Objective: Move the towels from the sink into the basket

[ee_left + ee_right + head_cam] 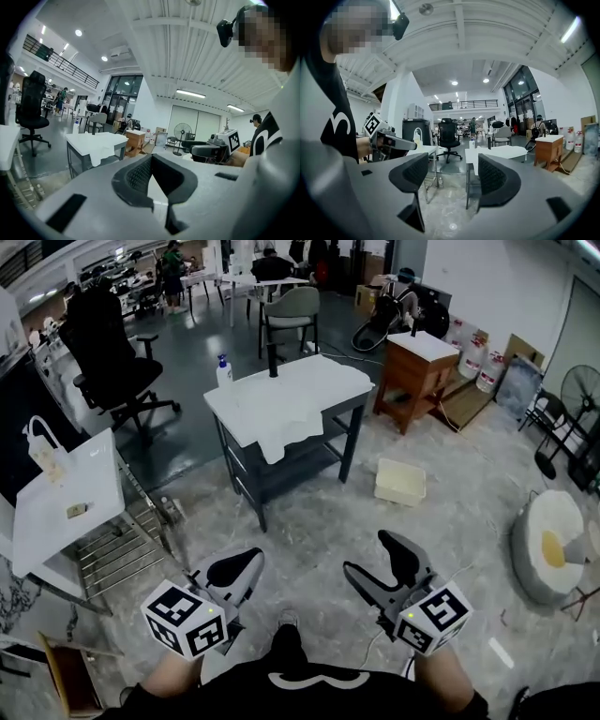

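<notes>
Towels (281, 409) lie draped white over the table (305, 460) well ahead, basket (400, 482) on the floor near it. Approach seems in hand: left gripper (246, 563) closed, empty; right gripper (370, 554) wide apart, empty. Next: reach that cloth.

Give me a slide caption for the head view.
Left tool shut, right tool open, facing a grey table draped in white cloth.

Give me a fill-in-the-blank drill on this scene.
The left gripper has its fingers ___.
Between the right gripper's open fingers there is ___.
The white basket sits on the ___.
The office chair is ___ in colour.
Missing words: shut; nothing; floor; black.
</notes>
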A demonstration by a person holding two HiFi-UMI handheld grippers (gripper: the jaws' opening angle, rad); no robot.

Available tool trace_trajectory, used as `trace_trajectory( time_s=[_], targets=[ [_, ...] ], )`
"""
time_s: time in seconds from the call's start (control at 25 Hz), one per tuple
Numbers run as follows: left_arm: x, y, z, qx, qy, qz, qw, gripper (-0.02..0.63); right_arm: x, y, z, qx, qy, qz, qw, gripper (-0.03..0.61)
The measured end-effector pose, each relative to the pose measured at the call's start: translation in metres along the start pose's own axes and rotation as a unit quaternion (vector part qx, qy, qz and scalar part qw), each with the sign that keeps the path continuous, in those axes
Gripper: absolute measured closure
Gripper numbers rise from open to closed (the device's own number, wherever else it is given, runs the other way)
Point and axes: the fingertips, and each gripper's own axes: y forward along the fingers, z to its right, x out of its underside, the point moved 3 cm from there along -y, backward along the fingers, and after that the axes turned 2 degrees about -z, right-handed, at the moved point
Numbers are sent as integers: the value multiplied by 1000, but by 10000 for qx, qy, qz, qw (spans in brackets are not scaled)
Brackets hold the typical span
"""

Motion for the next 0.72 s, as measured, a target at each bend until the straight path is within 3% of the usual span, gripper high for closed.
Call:
trace_trajectory(
  time_s=[0.4, 0.72],
  targets=[
    [-29, 144, -186, -200, -500, -352, 9979, 607, 7, 194, 140, -105, 236, -568, 9980, 250],
    [-59, 227, -241, -151, -383, -466, 9981, 607, -2, 258, 211, -114, 352, -457, 9983, 252]
  ],
)
